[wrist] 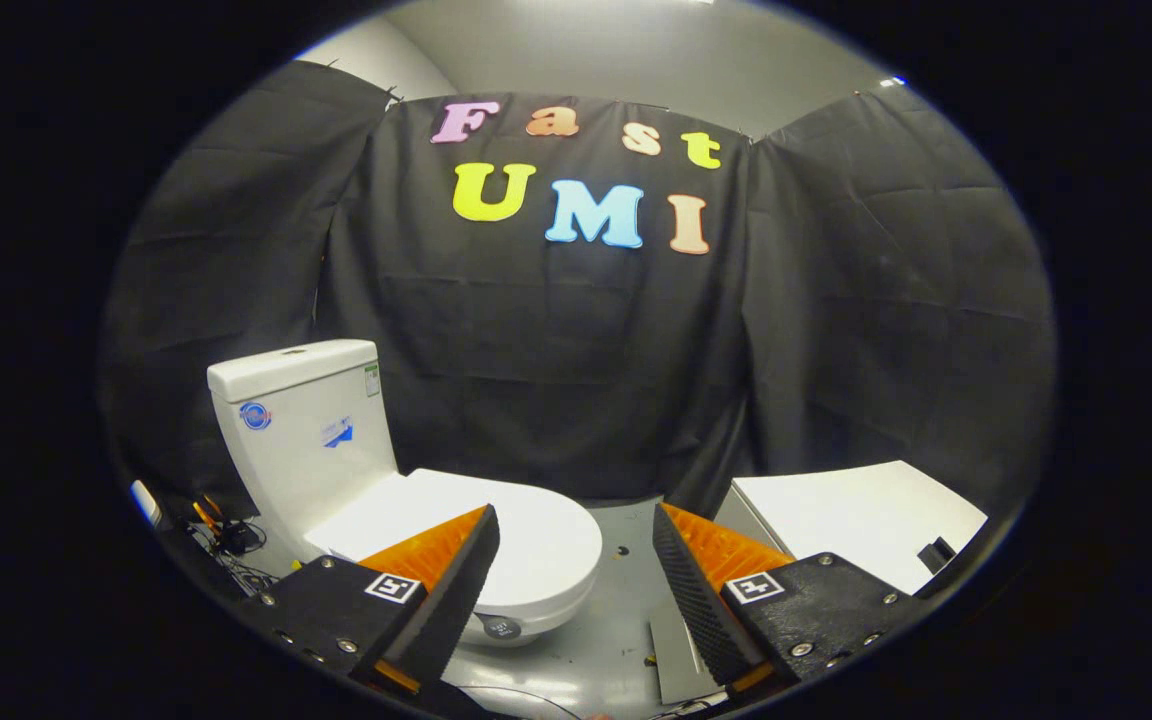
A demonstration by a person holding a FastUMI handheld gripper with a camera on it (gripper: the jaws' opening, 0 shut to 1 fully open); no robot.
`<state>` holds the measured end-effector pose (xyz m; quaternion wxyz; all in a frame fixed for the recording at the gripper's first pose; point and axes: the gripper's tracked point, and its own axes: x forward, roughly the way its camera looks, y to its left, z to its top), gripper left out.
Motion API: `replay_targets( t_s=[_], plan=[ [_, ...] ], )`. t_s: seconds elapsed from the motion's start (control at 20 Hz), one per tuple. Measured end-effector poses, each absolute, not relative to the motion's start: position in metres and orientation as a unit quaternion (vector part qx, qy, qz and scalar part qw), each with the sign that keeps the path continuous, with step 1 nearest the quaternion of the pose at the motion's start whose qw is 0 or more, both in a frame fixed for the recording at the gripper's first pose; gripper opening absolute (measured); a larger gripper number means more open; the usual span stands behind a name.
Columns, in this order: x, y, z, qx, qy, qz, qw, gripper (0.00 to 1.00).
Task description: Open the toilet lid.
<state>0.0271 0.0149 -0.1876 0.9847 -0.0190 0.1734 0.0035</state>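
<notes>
White toilet (356, 470), lid (526, 535) white; black cloth wall (556, 380); glossy grey floor (616, 620)

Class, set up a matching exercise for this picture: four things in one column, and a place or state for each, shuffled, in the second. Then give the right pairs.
Things
1. lid
2. tank
3. gripper
4. white box

Places or states
A. open, holding nothing
B. closed, flat on the bowl
C. upright behind the lid, against the black cloth
D. beyond the right finger, on the floor

Pairs: 1-B, 2-C, 3-A, 4-D
</notes>
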Motion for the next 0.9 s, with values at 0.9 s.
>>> replay_targets(
  t_s=[0.9],
  plan=[
    [0.029,0.089,-0.353,0.308,0.284,0.018,0.908,0.96]
  ],
)
